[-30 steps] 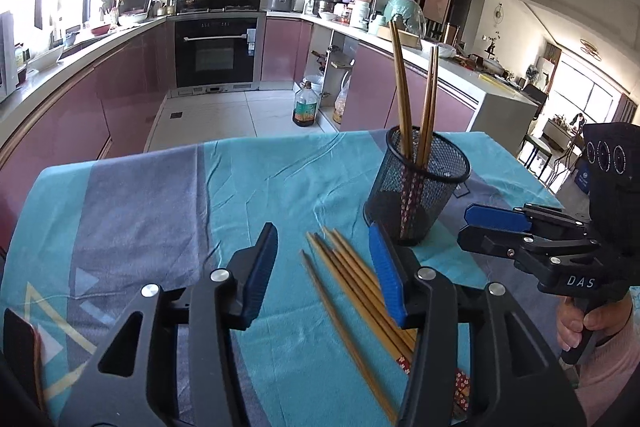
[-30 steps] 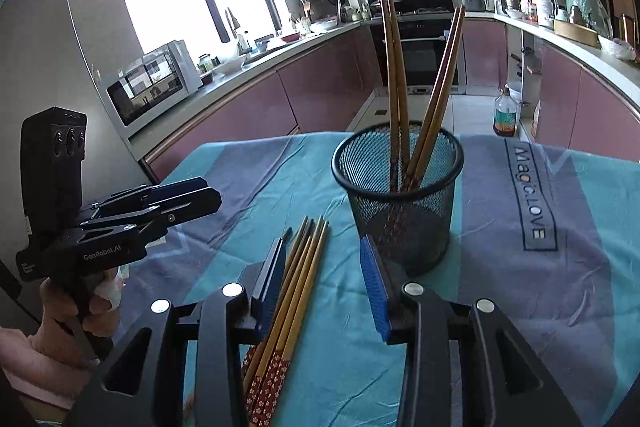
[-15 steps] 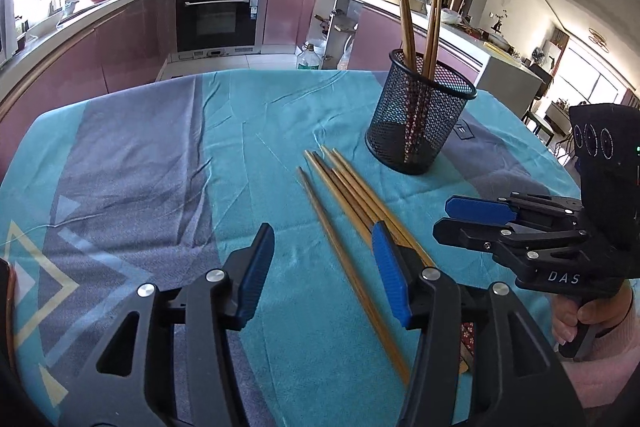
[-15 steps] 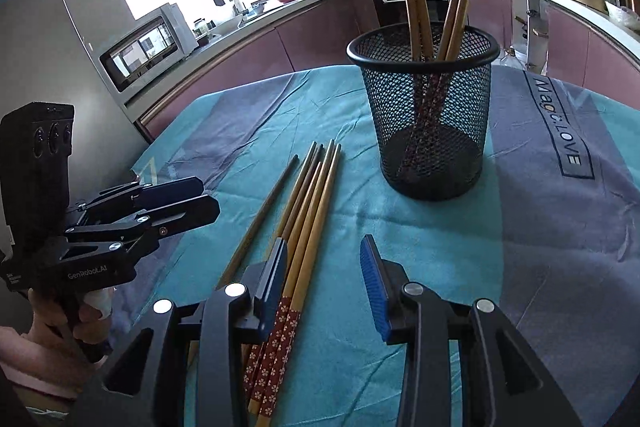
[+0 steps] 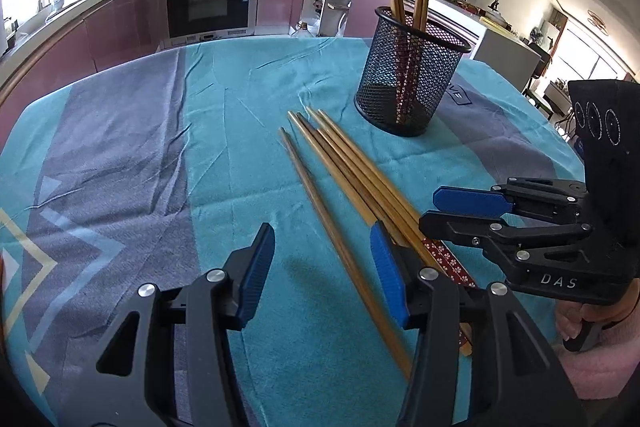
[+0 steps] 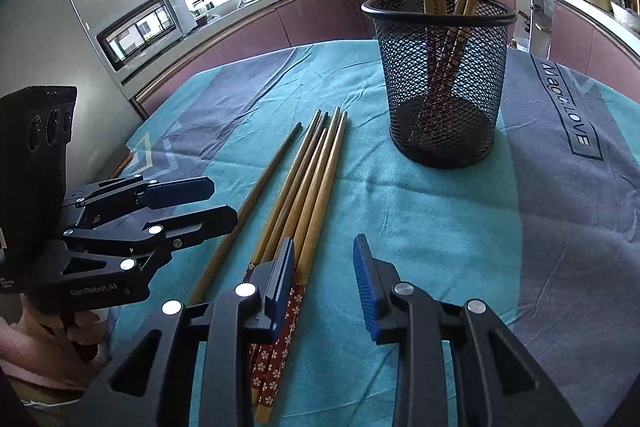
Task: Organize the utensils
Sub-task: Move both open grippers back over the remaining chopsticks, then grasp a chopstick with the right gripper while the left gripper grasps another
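Several loose wooden chopsticks [image 5: 344, 167] lie side by side on the teal tablecloth; they also show in the right wrist view [image 6: 308, 187]. A black mesh holder [image 5: 412, 75] with several chopsticks upright stands beyond them, and shows in the right wrist view [image 6: 444, 79]. My left gripper [image 5: 322, 263] is open and empty, low over the near ends of the chopsticks. My right gripper [image 6: 324, 279] is open and empty, with its left finger over the red-patterned ends. Each gripper shows in the other's view, the right one [image 5: 460, 207] and the left one [image 6: 216, 203].
The table is covered by a teal and grey cloth [image 5: 120, 167]. Kitchen counters with purple cabinets [image 5: 128, 23], an oven [image 5: 212, 3] and a microwave [image 6: 140, 27] stand well behind the table.
Both grippers have pulled back from the holder and dropped lower toward the loose chopsticks. The chopsticks and holder have not moved.
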`<state>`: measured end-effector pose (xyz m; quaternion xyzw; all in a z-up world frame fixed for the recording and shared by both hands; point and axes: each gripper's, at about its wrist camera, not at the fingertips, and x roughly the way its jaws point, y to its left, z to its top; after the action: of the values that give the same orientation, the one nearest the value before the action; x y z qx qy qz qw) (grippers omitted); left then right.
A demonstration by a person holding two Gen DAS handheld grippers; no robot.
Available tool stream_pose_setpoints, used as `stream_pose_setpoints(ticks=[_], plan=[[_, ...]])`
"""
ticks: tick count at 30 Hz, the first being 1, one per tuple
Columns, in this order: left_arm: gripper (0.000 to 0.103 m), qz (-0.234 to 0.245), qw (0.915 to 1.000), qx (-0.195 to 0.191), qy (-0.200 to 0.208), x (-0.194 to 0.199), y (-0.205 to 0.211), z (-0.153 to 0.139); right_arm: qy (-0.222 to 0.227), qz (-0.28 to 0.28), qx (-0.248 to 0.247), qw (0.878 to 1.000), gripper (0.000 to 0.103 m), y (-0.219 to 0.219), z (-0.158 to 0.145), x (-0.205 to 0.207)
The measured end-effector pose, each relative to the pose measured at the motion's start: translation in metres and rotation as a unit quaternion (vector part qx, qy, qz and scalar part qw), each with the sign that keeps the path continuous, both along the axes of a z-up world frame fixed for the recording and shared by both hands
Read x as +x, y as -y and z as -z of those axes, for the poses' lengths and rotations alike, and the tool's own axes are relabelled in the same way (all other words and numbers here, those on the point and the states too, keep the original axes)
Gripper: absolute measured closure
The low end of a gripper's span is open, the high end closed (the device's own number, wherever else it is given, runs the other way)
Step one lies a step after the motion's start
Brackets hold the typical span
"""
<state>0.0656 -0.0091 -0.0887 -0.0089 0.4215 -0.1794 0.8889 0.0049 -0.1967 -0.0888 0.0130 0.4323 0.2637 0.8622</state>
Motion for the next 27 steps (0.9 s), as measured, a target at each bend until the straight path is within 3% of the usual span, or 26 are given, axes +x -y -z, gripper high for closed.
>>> stream_pose_setpoints(ticks=[12, 15, 27], plan=[[0.059, 0.007, 0.9998, 0.019, -0.008, 0.005, 0.009, 0.009, 0.016, 0.005, -0.035, 0.999, 0.078, -0.008, 0.000, 0.000], [0.061, 0.005, 0.9998, 0.020, -0.008, 0.006, 0.009, 0.010, 0.020, 0.010, -0.050, 0.999, 0.085, -0.008, 0.001, -0.001], [0.069, 0.003, 0.9995, 0.031, -0.005, 0.015, 0.010, 0.012, 0.023, 0.011, -0.057, 0.998, 0.084, -0.016, 0.001, 0.012]])
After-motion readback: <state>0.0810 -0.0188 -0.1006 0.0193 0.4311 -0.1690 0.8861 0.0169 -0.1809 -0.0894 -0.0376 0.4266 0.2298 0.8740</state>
